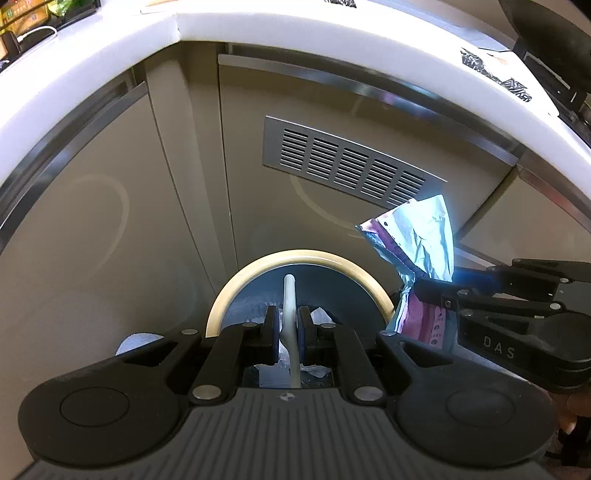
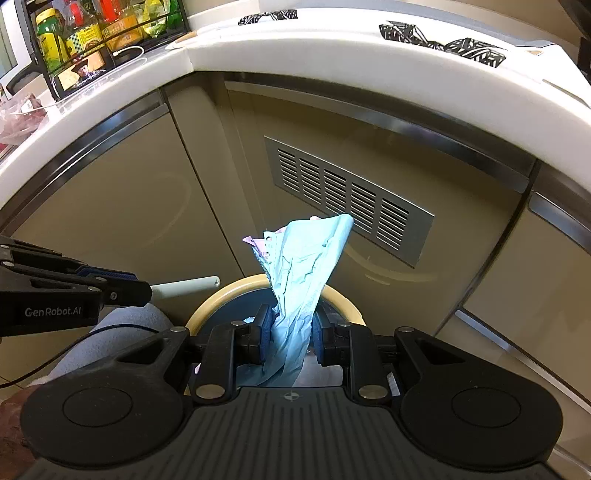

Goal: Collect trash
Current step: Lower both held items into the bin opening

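My left gripper (image 1: pixel 288 326) is shut on a pale, thin plastic stick (image 1: pixel 289 295) that points up over a round bin (image 1: pixel 236 284) with a cream rim and a dark inside. Crumpled scraps lie in the bin. My right gripper (image 2: pixel 291 328) is shut on a crumpled silver-blue and pink wrapper (image 2: pixel 306 258), held just above the bin rim (image 2: pixel 343 299). In the left wrist view, the wrapper (image 1: pixel 417 236) and right gripper (image 1: pixel 424 288) hang at the bin's right side. The right wrist view has the left gripper (image 2: pixel 136 286) and stick (image 2: pixel 188 287) at the left.
Beige cabinet doors with a metal vent grille (image 1: pixel 351 166) stand right behind the bin. A white countertop edge (image 2: pixel 332 48) curves overhead, with black-and-white patterned marks on it. A rack of bottles (image 2: pixel 92 33) stands at the far left. A grey sleeve (image 2: pixel 122 325) is beside the bin.
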`<state>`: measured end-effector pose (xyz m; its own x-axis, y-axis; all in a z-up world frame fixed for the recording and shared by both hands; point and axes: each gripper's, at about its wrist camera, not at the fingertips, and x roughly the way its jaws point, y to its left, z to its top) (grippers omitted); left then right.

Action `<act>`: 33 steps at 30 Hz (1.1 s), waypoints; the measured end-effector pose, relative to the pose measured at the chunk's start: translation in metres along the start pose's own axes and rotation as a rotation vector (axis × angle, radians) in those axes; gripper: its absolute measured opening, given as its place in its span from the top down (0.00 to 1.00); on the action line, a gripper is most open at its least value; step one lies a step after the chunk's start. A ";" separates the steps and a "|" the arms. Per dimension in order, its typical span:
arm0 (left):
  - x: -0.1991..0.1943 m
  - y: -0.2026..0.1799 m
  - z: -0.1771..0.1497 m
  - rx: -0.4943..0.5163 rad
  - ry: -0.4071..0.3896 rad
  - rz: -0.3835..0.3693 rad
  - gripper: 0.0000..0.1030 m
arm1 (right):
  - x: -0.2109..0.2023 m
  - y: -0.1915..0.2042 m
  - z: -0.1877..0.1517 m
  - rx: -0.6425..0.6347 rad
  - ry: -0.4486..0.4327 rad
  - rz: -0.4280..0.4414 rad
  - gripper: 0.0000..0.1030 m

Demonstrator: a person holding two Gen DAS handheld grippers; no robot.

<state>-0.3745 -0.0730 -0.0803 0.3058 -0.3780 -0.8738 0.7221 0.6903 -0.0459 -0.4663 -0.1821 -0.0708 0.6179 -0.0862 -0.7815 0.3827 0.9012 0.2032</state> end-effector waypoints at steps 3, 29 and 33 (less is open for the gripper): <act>0.005 0.000 0.002 -0.005 0.008 -0.001 0.90 | 0.004 -0.002 0.001 0.004 0.013 -0.001 0.76; 0.044 0.015 0.013 -0.042 0.090 -0.005 0.90 | 0.052 0.003 0.005 -0.012 0.127 -0.036 0.76; 0.052 0.016 0.014 -0.041 0.107 -0.001 0.90 | 0.061 0.003 0.005 -0.010 0.147 -0.040 0.76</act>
<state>-0.3386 -0.0900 -0.1196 0.2356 -0.3125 -0.9202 0.6958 0.7153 -0.0648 -0.4240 -0.1866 -0.1145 0.4946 -0.0594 -0.8671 0.3975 0.9027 0.1649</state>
